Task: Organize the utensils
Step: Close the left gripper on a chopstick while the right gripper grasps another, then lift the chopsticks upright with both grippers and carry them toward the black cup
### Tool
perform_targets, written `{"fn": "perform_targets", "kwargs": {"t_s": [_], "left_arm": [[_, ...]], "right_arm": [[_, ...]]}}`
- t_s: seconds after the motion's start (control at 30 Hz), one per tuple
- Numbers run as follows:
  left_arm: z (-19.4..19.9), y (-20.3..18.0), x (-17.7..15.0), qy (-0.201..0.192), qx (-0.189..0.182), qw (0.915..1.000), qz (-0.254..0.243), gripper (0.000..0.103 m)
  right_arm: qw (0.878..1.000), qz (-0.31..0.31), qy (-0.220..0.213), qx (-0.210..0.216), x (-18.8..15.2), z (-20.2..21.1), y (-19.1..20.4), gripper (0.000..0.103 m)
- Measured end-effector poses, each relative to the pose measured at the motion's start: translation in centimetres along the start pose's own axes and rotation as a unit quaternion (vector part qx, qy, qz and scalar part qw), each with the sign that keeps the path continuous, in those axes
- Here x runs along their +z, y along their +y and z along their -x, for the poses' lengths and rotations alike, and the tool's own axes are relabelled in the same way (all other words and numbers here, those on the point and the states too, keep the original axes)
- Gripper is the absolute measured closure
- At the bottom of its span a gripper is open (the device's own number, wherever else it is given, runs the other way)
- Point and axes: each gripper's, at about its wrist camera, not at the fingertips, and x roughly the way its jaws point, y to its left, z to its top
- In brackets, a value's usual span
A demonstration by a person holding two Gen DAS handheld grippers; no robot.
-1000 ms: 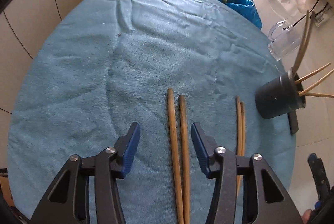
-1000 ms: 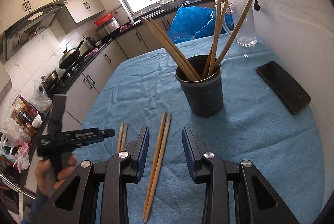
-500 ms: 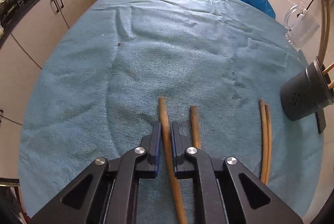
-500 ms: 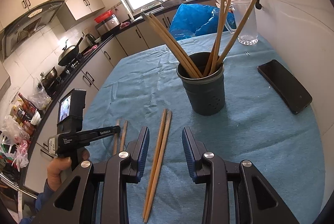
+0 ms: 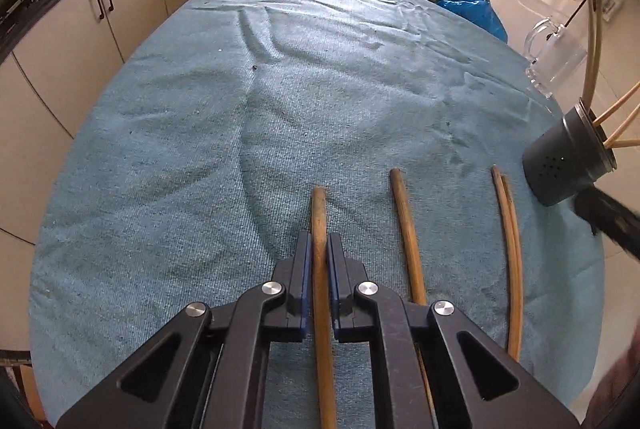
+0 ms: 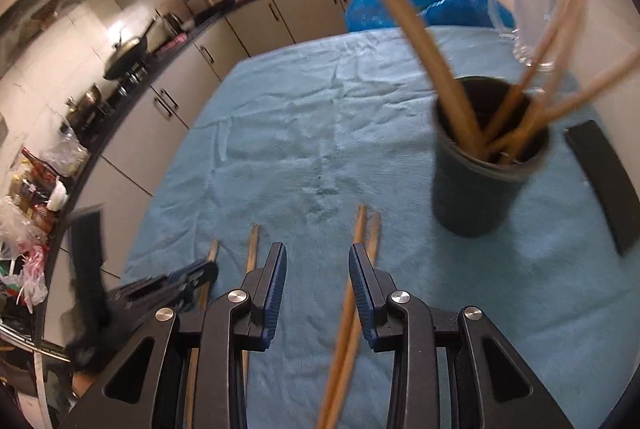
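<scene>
Here, on the blue towel [image 5: 200, 149] that covers the table, your left gripper [image 5: 319, 249] pinches one wooden chopstick [image 5: 319, 213] between its blue pads, the rounded tip reaching past the fingers. Just to the right lies its loose mate [image 5: 406, 229], apart from it, and farther right a thinner pair [image 5: 510, 237] lies side by side, touching. At the right edge stands the dark holder cup [image 5: 560, 165], upright, with several chopsticks leaning out of it; a clear glass mug [image 5: 554, 57] stands beyond it.

From the right wrist, your right gripper [image 6: 318, 281] is spread partway with only towel between its pads; the thin pair [image 6: 360, 249] passes under its right finger. The holder cup [image 6: 476, 189] stands right of centre, near a black phone [image 6: 600, 181] lying flat. This view is blurred
</scene>
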Motion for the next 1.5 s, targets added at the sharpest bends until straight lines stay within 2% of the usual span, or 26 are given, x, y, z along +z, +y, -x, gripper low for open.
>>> {"fn": "perform_targets", "kwargs": {"t_s": [0.2,0.47,0.73,0.9,1.0,1.03,1.1,1.17,1.23,1.27,1.33,1.5], "left_arm": [[0.0,0.5,-0.2,-0.004,-0.015,0.9999,0.002,0.094],[0.0,0.8,-0.3,-0.004,-0.022,0.9998,0.000,0.094],[0.1,0.8,-0.2,-0.002,-0.018,0.9998,0.002,0.094],[0.0,0.5,-0.2,0.000,-0.011,0.9999,0.001,0.094],[-0.1,0.1,-0.1,0.001,0.001,1.0000,-0.001,0.094],[-0.1,-0.1,0.0,0.001,0.005,1.0000,-0.004,0.094],[-0.2,-0.4,0.2,0.002,0.010,0.9999,-0.009,0.096],[-0.2,-0.4,0.3,0.001,0.003,1.0000,-0.007,0.096],[0.2,-0.2,0.2,-0.004,-0.003,1.0000,-0.004,0.096],[0.7,-0.1,0.2,-0.014,-0.003,0.9999,-0.003,0.096],[2.3,-0.3,0.1,-0.044,-0.001,0.9990,-0.004,0.096],[7.3,-1.4,-0.2,-0.128,0.006,0.9917,-0.013,0.096]], "right_arm": [[0.998,0.001,0.043,-0.045,2.3,-5.2,0.1,0.075],[0.993,0.010,0.055,-0.103,3.7,-8.2,-0.3,0.079],[0.992,0.014,0.081,-0.093,3.2,-9.4,-0.8,0.079],[0.990,0.040,0.098,-0.090,1.0,-8.3,0.3,0.079],[0.988,0.063,0.090,-0.109,-0.2,-8.0,1.0,0.081],[0.986,0.072,0.084,-0.121,-0.3,-8.1,1.3,0.087],[0.984,0.087,0.077,-0.136,-0.5,-8.3,1.7,0.091],[0.984,0.088,0.072,-0.134,-0.5,-8.3,1.7,0.094],[0.988,0.076,0.071,-0.111,-0.5,-7.8,1.4,0.095],[0.992,0.064,0.063,-0.091,-0.5,-7.1,1.2,0.095],[0.995,0.058,0.039,-0.078,-0.5,-5.4,1.3,0.095],[0.997,0.043,-0.053,-0.029,-1.0,1.1,1.9,0.095]]}}
